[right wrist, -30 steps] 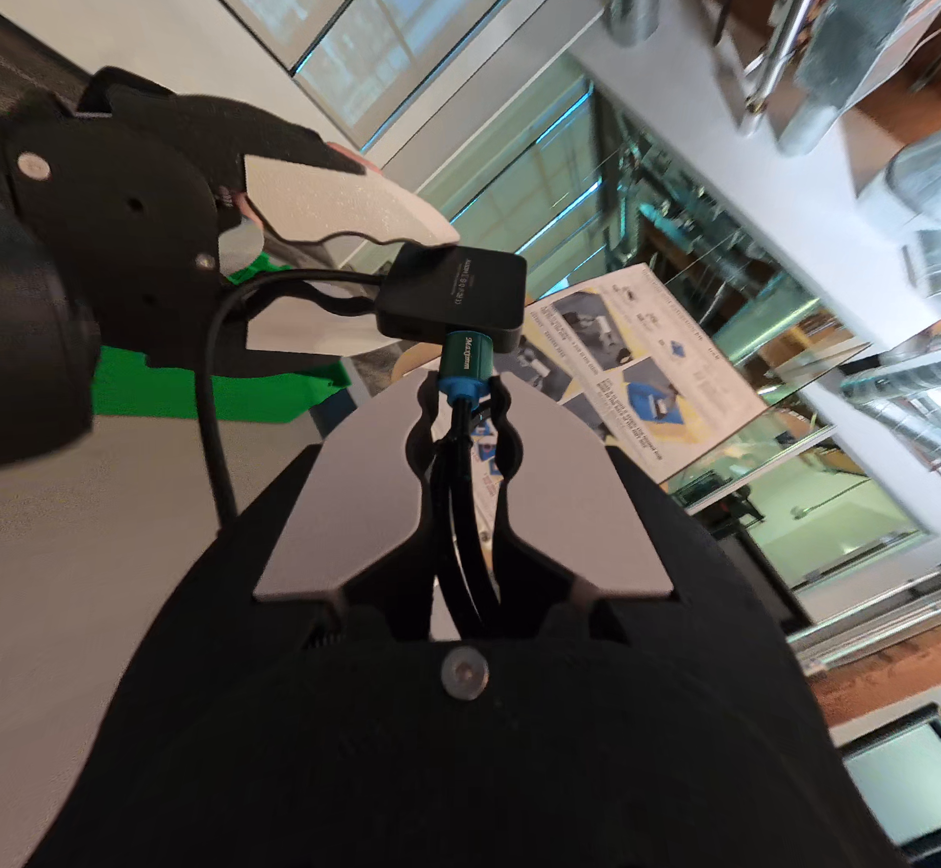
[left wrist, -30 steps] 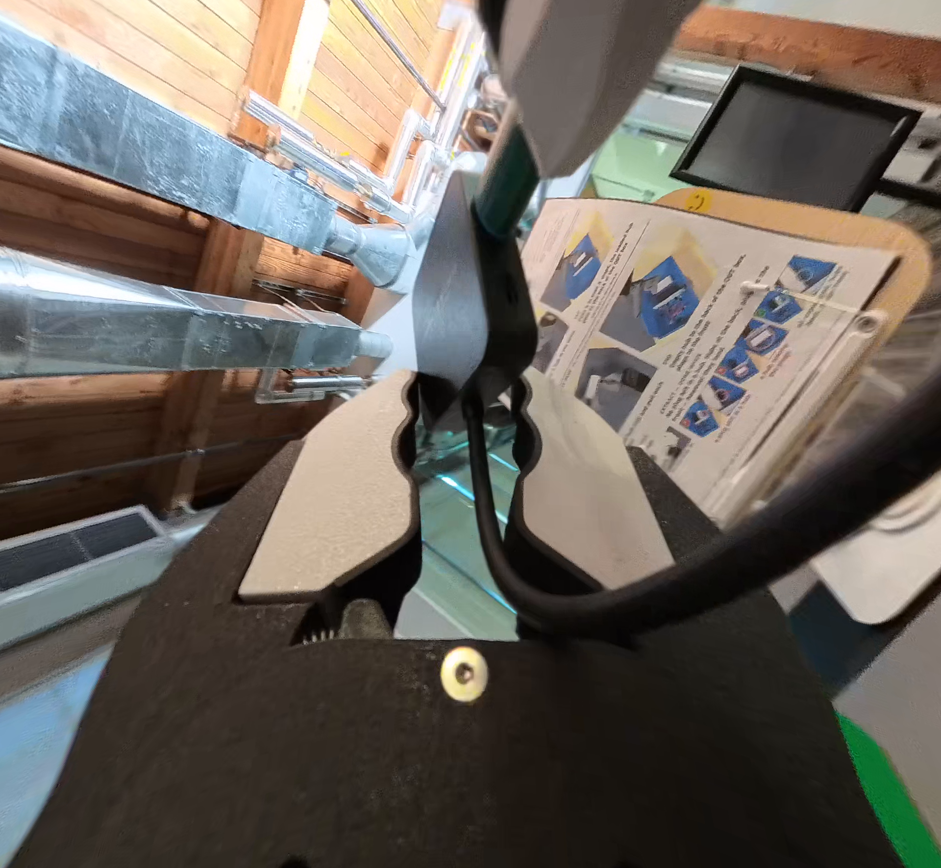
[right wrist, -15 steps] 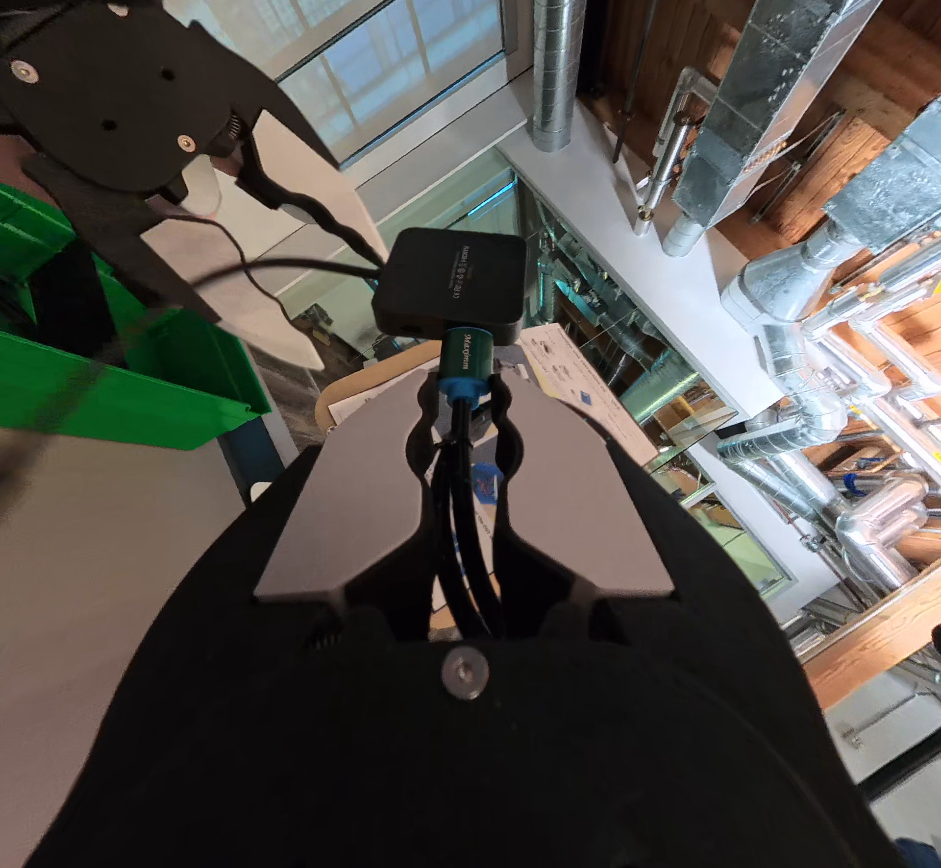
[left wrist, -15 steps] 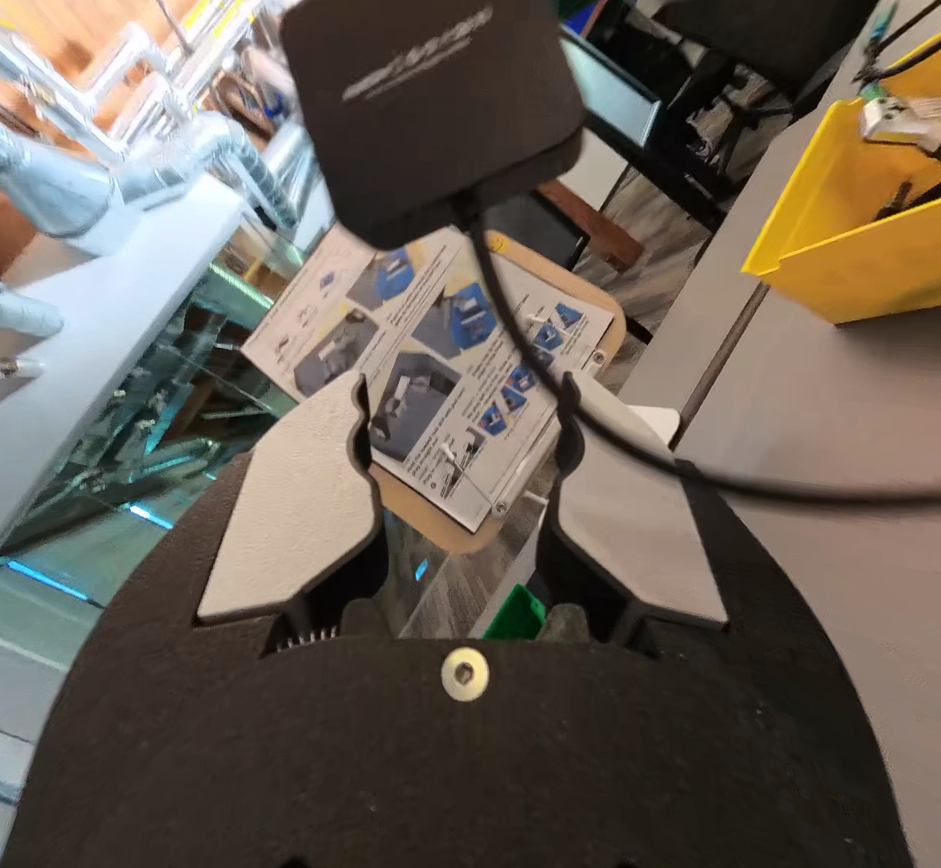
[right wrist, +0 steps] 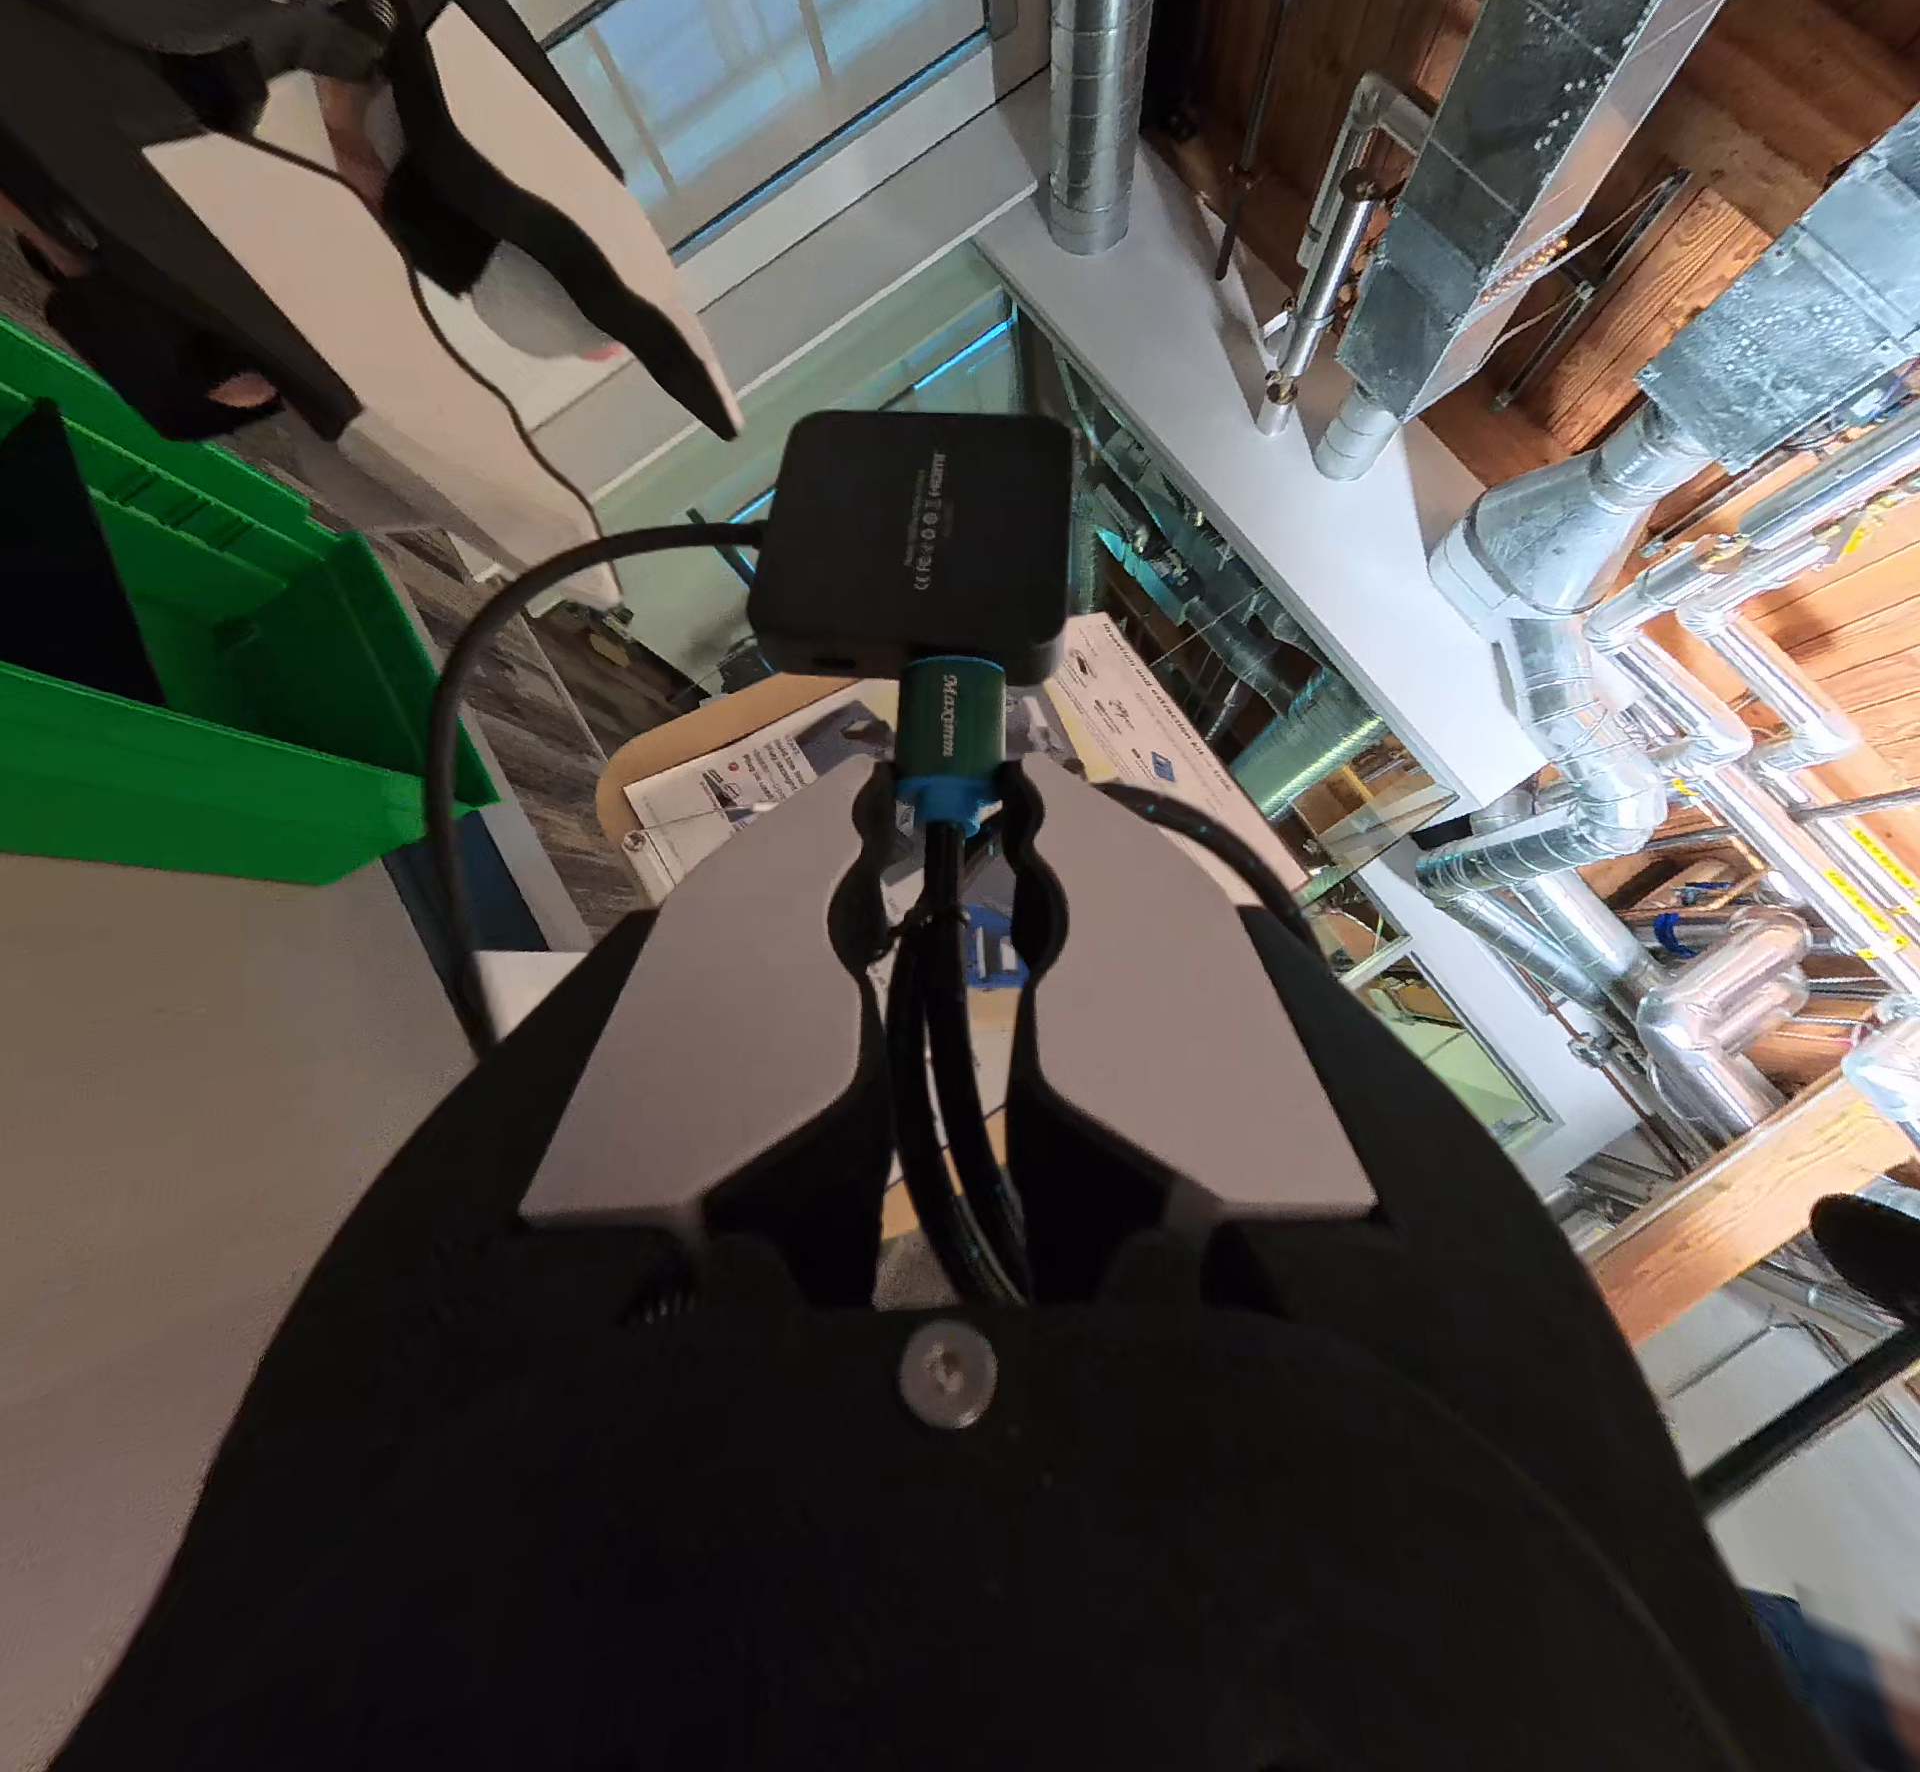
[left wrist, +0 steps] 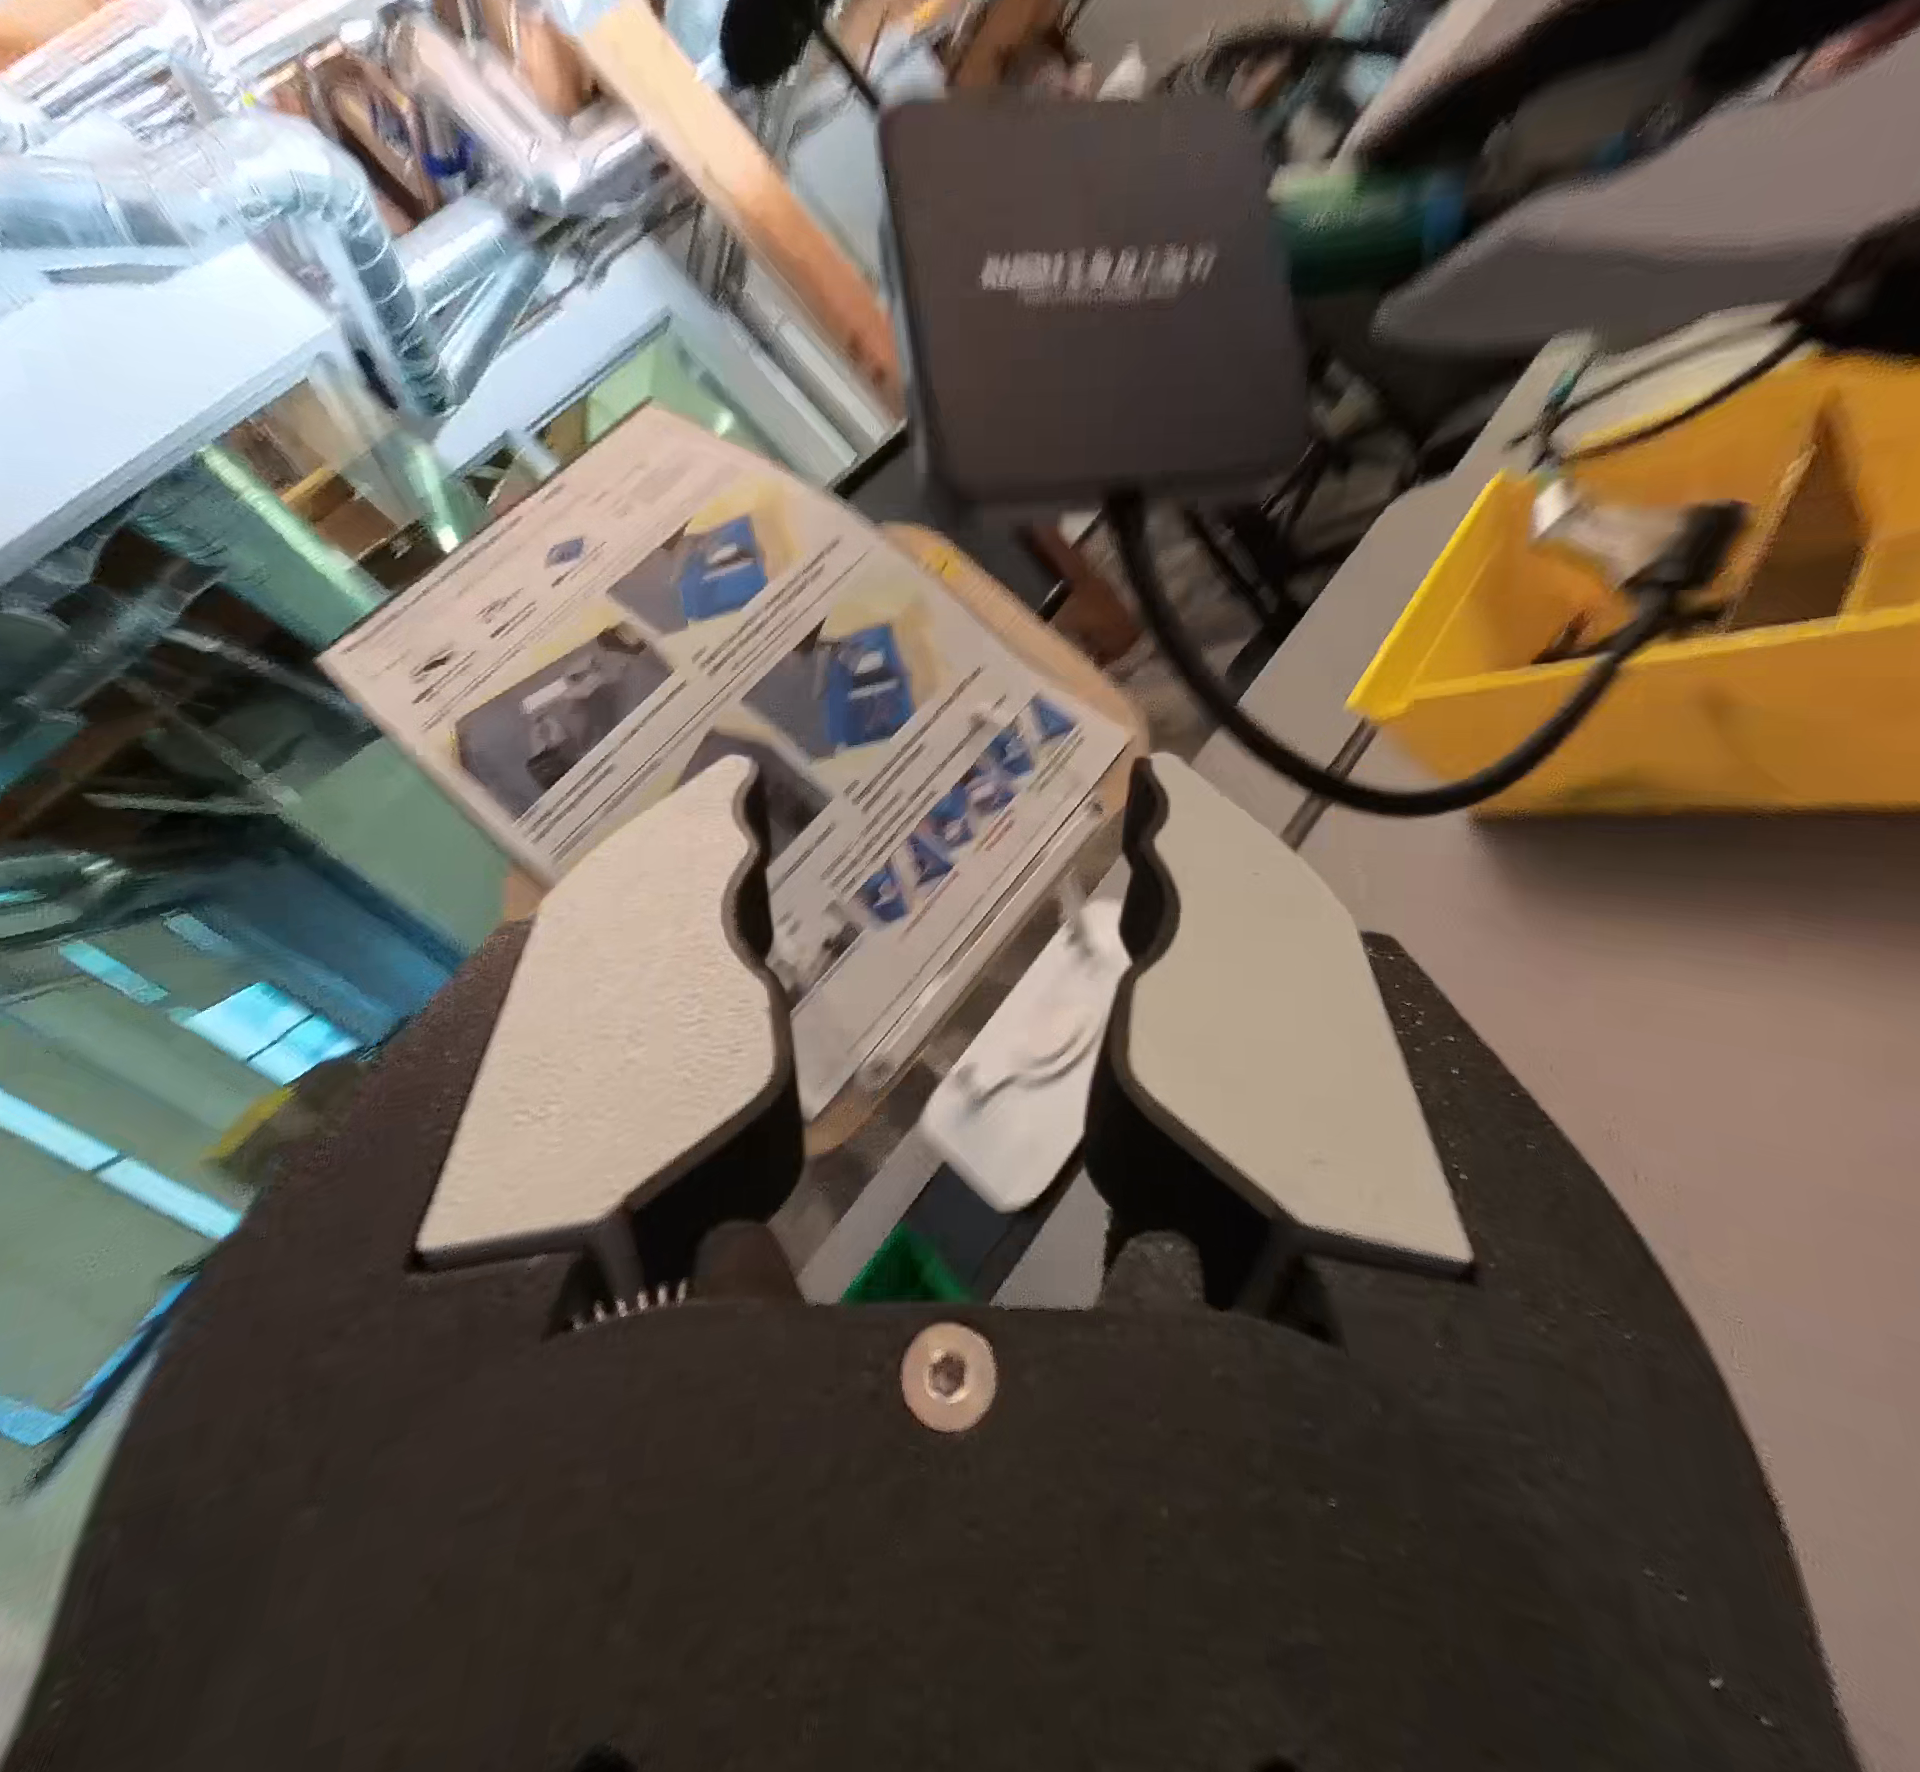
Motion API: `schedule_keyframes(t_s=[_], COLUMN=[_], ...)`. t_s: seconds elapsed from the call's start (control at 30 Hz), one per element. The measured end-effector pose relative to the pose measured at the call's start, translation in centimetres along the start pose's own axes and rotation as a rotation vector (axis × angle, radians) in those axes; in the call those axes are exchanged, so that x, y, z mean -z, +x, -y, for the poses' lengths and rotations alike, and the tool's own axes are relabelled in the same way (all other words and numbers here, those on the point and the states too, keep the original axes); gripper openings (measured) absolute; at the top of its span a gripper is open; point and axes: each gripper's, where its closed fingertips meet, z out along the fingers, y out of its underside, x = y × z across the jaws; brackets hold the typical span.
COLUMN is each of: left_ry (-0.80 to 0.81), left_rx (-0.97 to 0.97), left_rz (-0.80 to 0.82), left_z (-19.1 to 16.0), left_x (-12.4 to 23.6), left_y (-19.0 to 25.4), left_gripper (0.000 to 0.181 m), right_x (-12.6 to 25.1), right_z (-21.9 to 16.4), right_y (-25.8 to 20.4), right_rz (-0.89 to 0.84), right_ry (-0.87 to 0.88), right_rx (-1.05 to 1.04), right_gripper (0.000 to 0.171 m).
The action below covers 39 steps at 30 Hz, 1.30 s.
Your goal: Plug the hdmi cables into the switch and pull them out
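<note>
My right gripper (right wrist: pixel 951 787) is shut on the green HDMI plug (right wrist: pixel 948 720), which sits in a port of the black switch (right wrist: pixel 920 548). The switch hangs in the air from that plug, and its own black cable (right wrist: pixel 488 662) loops down to the left. My left gripper (left wrist: pixel 943 782) is open and empty, below and in front of the switch (left wrist: pixel 1091 299), not touching it. The cable (left wrist: pixel 1205 683) droops from the switch's lower edge. One left finger (right wrist: pixel 561 164) shows up left in the right wrist view. The right gripper (left wrist: pixel 1662 60) is a blur at the upper right.
A yellow bin (left wrist: pixel 1662 725) with a cable in it stands on the grey table (left wrist: pixel 1610 1047) at the right. A green bin (right wrist: pixel 208 735) stands on the table's left side. A printed instruction sheet (left wrist: pixel 727 683) on a board stands beyond the table edge.
My left gripper opened, let go of the switch and drew back from it. The switch now hangs only from the plug in my right gripper, which has tilted upward.
</note>
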Motion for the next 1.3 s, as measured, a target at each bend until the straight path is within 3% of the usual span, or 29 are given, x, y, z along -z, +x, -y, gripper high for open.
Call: schedule_keyframes(t_s=[0.1, 0.27, 0.4, 0.57, 0.7, 0.9, 1.0, 1.03, 1.13, 1.23, 1.3], left_ry=[-0.057, 0.072, 0.036, 0.131, 0.169, 0.162, 0.165, 0.184, 0.211, 0.237, 0.222], left_rx=[-0.001, 0.090, 0.013, 0.075, 0.187, 0.234, 0.265, 0.309, 0.462, 0.663, 0.715], left_rz=[-0.001, -0.088, -0.082, -0.081, -0.095, -0.061, -0.138, -0.152, -0.253, -0.491, -0.701], left_z=[-1.7, 0.8, 1.1, 2.4, 3.6, 3.5, 3.4, 3.5, 3.1, 3.3, 3.5], left_x=[0.8, 1.2, -0.7, -0.7, -0.8, -1.0, -0.5, -0.3, 0.5, 1.2, 1.9], left_y=[-1.3, -0.1, 2.5, 2.9, 3.5, 2.8, 2.7, 2.3, 1.4, 2.7, 5.0], left_gripper=[0.066, 0.073, 0.088, 0.067, 0.076, 0.065, 0.062, 0.052, 0.052, 0.049, 0.036], right_x=[-0.1, -0.6, -0.8, -0.9, -0.9, -0.9, -0.9, -0.8, -0.4, 0.7, 0.9], right_z=[-0.2, -0.5, 0.3, 0.4, 0.0, -0.1, 0.1, 0.1, 0.3, 1.5, 1.7], right_y=[-0.2, -0.9, -2.4, -3.1, -2.6, -2.6, -3.1, -3.3, -3.2, -4.7, -5.0], right_rz=[0.008, 0.027, 0.062, 0.091, 0.076, 0.072, 0.101, 0.116, 0.136, 0.247, 0.263], right_ry=[-0.019, -0.059, -0.046, -0.043, -0.047, -0.037, -0.024, -0.018, 0.009, 0.104, 0.112], right_rx=[0.008, 0.009, 0.049, 0.058, 0.030, -0.002, 0.036, 0.050, 0.101, 0.162, 0.183], right_gripper=[0.019, 0.019, 0.019, 0.019, 0.019, 0.019, 0.019, 0.019, 0.019, 0.019, 0.019])
